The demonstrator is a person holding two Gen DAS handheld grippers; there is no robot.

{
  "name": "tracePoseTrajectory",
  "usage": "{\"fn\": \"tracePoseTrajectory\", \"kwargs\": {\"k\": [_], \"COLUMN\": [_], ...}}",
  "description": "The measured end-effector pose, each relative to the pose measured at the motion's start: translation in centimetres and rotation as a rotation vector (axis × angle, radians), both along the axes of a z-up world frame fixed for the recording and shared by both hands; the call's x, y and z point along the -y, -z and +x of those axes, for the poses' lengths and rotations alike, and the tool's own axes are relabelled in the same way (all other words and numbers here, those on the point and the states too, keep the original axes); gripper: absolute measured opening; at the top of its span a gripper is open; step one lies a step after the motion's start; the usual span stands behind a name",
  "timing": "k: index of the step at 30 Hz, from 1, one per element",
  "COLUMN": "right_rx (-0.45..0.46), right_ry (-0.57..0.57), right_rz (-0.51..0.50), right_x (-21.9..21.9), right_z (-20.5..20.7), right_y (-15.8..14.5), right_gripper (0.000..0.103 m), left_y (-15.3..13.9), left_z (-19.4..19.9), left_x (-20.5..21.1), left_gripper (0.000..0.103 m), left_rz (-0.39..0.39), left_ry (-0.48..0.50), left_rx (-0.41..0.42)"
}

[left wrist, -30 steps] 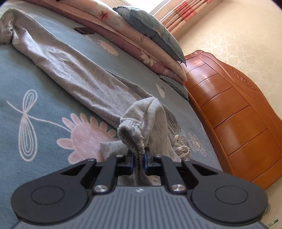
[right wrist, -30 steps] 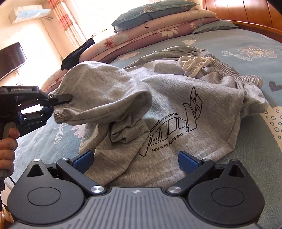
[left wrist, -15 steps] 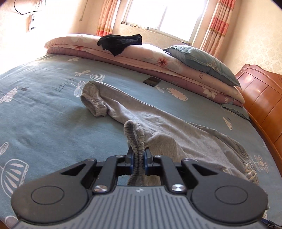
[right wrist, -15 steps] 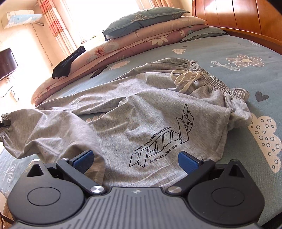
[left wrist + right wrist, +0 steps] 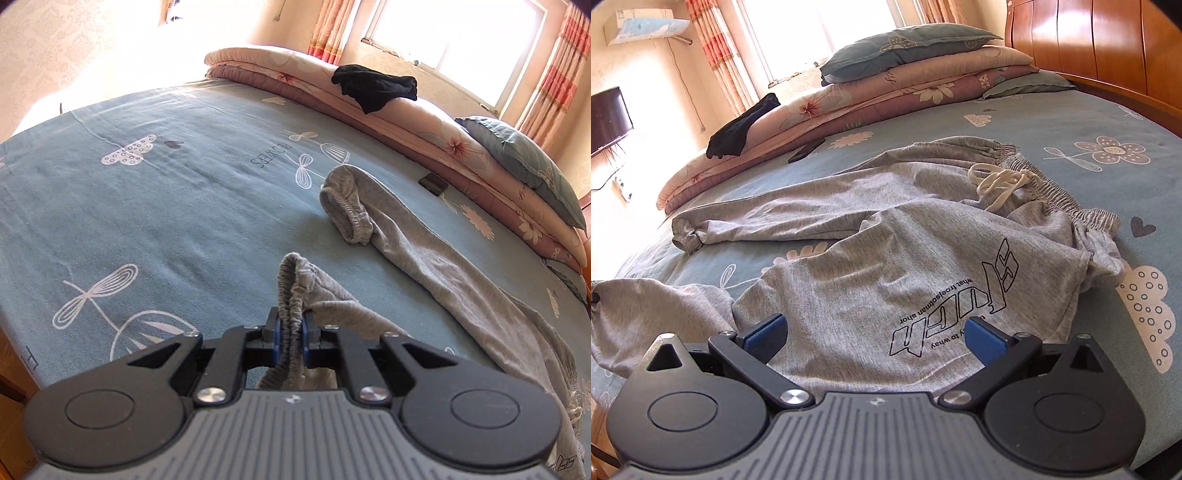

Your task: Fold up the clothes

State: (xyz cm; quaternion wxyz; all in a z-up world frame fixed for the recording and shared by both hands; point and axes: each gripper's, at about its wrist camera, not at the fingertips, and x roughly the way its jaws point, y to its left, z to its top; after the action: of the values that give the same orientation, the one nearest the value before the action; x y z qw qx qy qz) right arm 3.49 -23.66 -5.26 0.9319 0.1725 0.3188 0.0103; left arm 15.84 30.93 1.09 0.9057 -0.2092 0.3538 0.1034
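Grey sweatpants (image 5: 886, 236) lie spread on the blue bedsheet (image 5: 1071, 125), waistband with a white drawstring (image 5: 997, 182) at the right, a black printed logo near the front. My left gripper (image 5: 291, 332) is shut on the elastic cuff (image 5: 291, 288) of the near leg, held low over the sheet. The other leg (image 5: 406, 243) lies flat beyond it, its cuff (image 5: 345, 210) pointing left. My right gripper (image 5: 875, 334) is open and empty, hovering just above the thigh of the pants near the logo (image 5: 956, 299).
Folded quilts (image 5: 871, 99) and a blue pillow (image 5: 905, 48) are stacked along the far side, with a black garment (image 5: 742, 125) on top. A dark phone (image 5: 433, 183) lies on the sheet. The wooden headboard (image 5: 1108, 40) stands at the right.
My left gripper has pulled the near leg's cuff out to the left, straightening that leg from a raised bunch to nearly flat. The right gripper stayed open over the thigh.
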Motion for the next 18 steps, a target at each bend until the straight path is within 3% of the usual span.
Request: {"fn": "tracePoseTrajectory", "kwargs": {"k": [3, 6, 12, 15, 18], "right_rx": [-0.001, -0.003, -0.017, -0.022, -0.019], "right_ry": [0.012, 0.017, 0.015, 0.01, 0.006], "right_rz": [0.0, -0.001, -0.011, -0.011, -0.015], "right_x": [-0.1, -0.1, -0.2, -0.3, -0.5], "right_z": [0.1, 0.2, 0.6, 0.7, 0.7], "right_y": [-0.1, -0.1, 0.0, 0.0, -0.2], "right_gripper": [0.103, 0.103, 0.103, 0.103, 0.103], "left_y": [-0.4, 0.9, 7.3, 9.0, 8.9], "left_z": [-0.7, -1.0, -1.0, -1.7, -2.9], "left_x": [-1.6, -3.0, -4.2, -4.4, -4.4], "left_gripper": [0.008, 0.008, 0.012, 0.023, 0.043], "left_rz": [-0.024, -0.064, -0.099, -0.154, -0.178], "left_ry": [-0.015, -0.016, -0.018, -0.023, -0.009], "left_rx": [-0.002, -0.053, -0.251, -0.27, -0.228]}}
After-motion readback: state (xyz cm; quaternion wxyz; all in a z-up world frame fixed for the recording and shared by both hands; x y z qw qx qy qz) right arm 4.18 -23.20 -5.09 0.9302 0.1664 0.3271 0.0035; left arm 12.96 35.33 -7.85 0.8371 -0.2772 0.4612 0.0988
